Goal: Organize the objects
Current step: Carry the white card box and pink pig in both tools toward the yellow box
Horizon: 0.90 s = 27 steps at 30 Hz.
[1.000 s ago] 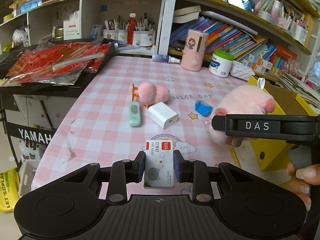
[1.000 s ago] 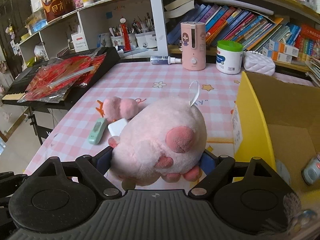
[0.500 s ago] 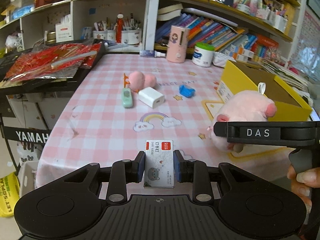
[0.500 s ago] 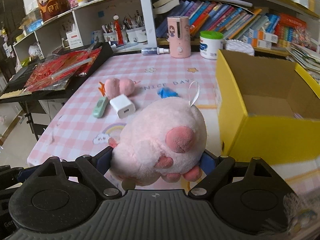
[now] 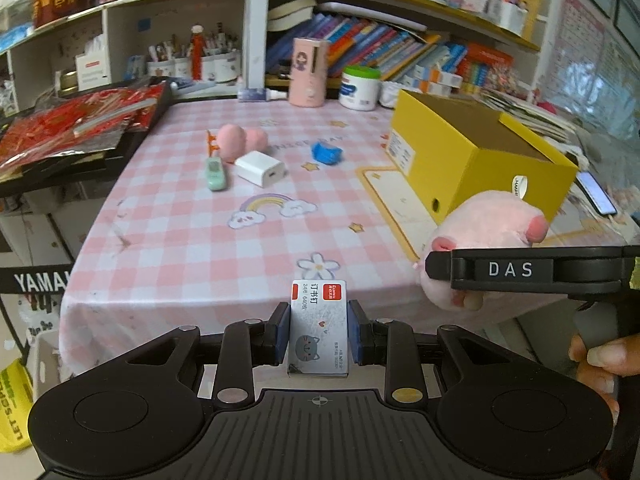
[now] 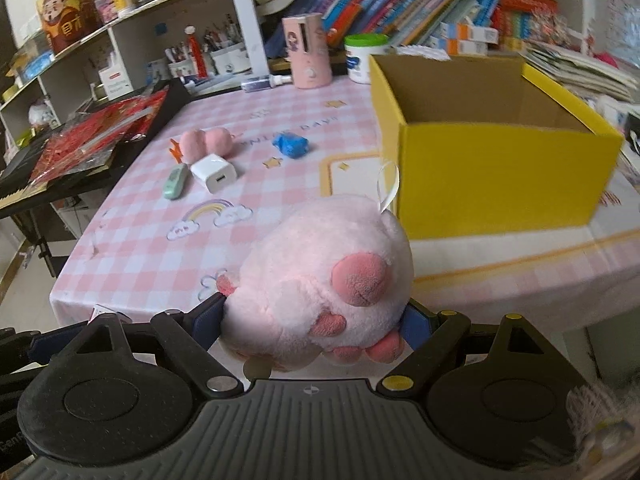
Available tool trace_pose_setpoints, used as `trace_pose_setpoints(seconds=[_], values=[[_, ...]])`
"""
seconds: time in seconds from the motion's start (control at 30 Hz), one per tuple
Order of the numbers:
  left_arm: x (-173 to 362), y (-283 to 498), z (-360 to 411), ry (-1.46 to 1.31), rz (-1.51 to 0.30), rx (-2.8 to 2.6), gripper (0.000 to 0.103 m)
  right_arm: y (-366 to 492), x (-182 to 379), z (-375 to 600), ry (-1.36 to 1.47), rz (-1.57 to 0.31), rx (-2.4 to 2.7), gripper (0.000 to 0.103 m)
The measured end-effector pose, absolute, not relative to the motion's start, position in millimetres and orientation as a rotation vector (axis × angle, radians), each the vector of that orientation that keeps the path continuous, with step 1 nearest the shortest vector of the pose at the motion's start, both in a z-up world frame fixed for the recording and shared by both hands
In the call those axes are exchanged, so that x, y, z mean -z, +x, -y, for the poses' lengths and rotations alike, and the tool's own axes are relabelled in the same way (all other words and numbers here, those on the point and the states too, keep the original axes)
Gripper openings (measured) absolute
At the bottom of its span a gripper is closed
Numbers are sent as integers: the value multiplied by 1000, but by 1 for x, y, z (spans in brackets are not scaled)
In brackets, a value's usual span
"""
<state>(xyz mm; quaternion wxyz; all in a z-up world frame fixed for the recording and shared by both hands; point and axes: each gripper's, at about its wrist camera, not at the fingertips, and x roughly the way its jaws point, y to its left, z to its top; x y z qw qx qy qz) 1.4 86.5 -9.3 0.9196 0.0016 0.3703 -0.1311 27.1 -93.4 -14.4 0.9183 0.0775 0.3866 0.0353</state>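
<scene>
My left gripper (image 5: 318, 338) is shut on a small staple box (image 5: 318, 328) with a red label and a grey cat, held over the table's near edge. My right gripper (image 6: 316, 320) is shut on a round pink plush toy (image 6: 320, 280); the left wrist view shows the plush toy (image 5: 484, 224) and the right gripper's black arm at the right. An open yellow box (image 6: 500, 160) stands on the table's right side, also visible as the yellow box (image 5: 472, 152). On the cloth lie a white charger (image 5: 260, 168), a mint green device (image 5: 216, 174), a small pink plush (image 5: 240, 142) and a blue lump (image 5: 326, 153).
A pink checked cloth (image 5: 192, 240) covers the table. A black keyboard with red packets (image 5: 72, 128) stands to the left. At the back are a pink bottle (image 5: 307, 72), a white jar (image 5: 360, 88) and shelves of books. A phone (image 5: 596, 198) lies right of the box.
Both grippers have drawn back toward the table's near edge and to the right, each keeping its object. The yellow box now shows fully and the loose items look farther away.
</scene>
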Motion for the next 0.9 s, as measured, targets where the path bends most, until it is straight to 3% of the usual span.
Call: trace_pose_setpoints(seconds=[0.9], values=[[8,-12,-13,101,-743,531,28,-41,21,171,284,-804,194,86]])
